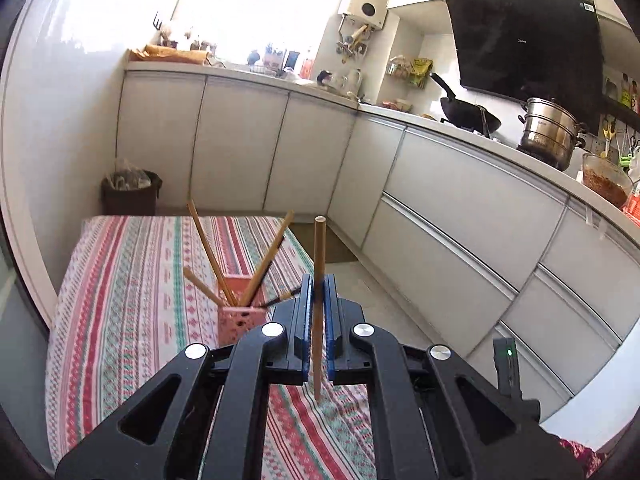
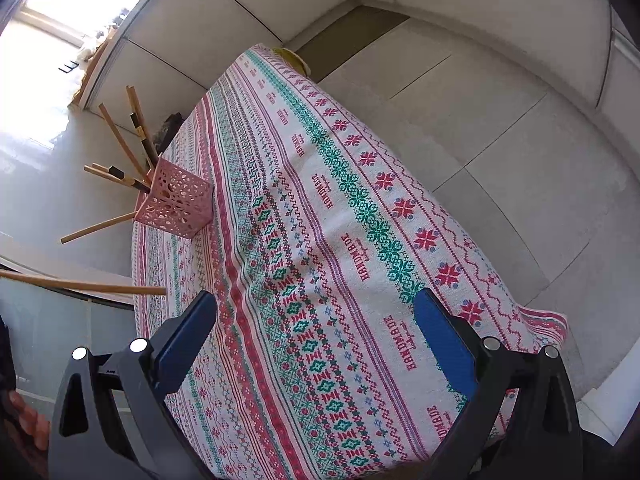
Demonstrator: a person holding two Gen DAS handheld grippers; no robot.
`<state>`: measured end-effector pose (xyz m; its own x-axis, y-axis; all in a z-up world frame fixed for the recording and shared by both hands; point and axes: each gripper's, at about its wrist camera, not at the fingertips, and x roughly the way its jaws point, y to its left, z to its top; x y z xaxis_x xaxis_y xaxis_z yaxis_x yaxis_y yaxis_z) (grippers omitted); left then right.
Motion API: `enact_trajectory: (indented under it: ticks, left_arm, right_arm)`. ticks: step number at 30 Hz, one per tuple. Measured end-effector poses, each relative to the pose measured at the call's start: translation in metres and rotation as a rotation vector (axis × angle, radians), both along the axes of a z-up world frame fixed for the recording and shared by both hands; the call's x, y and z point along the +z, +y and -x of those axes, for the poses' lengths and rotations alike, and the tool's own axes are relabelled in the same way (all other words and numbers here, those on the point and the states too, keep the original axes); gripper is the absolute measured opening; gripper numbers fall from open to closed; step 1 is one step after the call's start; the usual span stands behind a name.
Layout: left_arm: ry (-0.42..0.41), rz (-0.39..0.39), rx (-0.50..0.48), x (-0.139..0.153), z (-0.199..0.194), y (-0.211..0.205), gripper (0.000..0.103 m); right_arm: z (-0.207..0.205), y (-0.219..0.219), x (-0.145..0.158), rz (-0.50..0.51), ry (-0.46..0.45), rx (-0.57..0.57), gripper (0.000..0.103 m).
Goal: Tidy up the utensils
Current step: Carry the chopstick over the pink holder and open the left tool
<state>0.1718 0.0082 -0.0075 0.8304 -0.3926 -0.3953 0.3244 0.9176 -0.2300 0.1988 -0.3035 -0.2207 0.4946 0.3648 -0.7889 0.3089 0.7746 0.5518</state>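
Observation:
My left gripper (image 1: 319,294) is shut on a single wooden chopstick (image 1: 319,256), held upright above the table; its ends stick out above and below the blue pads. A pink perforated holder (image 1: 240,320) stands ahead and to the left on the patterned cloth, with several chopsticks (image 1: 208,252) leaning out of it. In the right wrist view the same holder (image 2: 176,202) sits at the left with chopsticks (image 2: 120,142) fanning out. The held chopstick (image 2: 80,283) enters from the left edge. My right gripper (image 2: 320,312) hangs open over the cloth, nothing between its fingers.
The table carries a red, green and white patterned cloth (image 2: 320,220). White kitchen cabinets (image 1: 460,200) run behind and to the right, with a wok (image 1: 468,112) and steel pot (image 1: 548,132) on the counter. A dark bin (image 1: 130,192) stands beyond the table. Part of a hand (image 2: 24,420) shows at lower left.

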Motion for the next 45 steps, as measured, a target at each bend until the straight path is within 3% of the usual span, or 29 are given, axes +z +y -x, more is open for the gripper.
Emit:
enact_trajectory:
  ticks: [6, 11, 19, 30, 36, 40, 45]
  left_arm:
    - [-0.090, -0.037, 0.075, 0.039, -0.027, -0.004, 0.004]
    - [-0.137, -0.083, 0.143, 0.051, -0.053, -0.006, 0.004]
    - [-0.153, -0.141, 0.234, 0.039, -0.094, -0.006, 0.004]
    - [-0.109, -0.143, 0.268, 0.010, -0.129, -0.010, 0.005]
    - [-0.084, -0.147, 0.287, 0.005, -0.126, -0.010, 0.006]
    - [-0.085, -0.117, 0.286, 0.013, -0.114, -0.005, 0.012]
    - [-0.140, -0.041, 0.279, 0.029, -0.064, 0.008, 0.033]
  right_arm:
    - [-0.002, -0.002, 0.000, -0.013, -0.004, -0.001, 0.096]
    - [-0.004, -0.001, 0.001, -0.011, -0.008, 0.015, 0.096]
    - [-0.006, 0.000, -0.001, -0.006, -0.001, 0.019, 0.096]
    - [-0.005, -0.001, 0.000, 0.015, -0.007, 0.023, 0.096]
    - [-0.002, -0.003, 0.004, 0.018, -0.018, 0.020, 0.096]
    - [0.000, 0.002, 0.011, 0.024, -0.051, 0.036, 0.096]
    - [0.023, 0.008, 0.040, 0.133, -0.210, 0.031, 0.096]
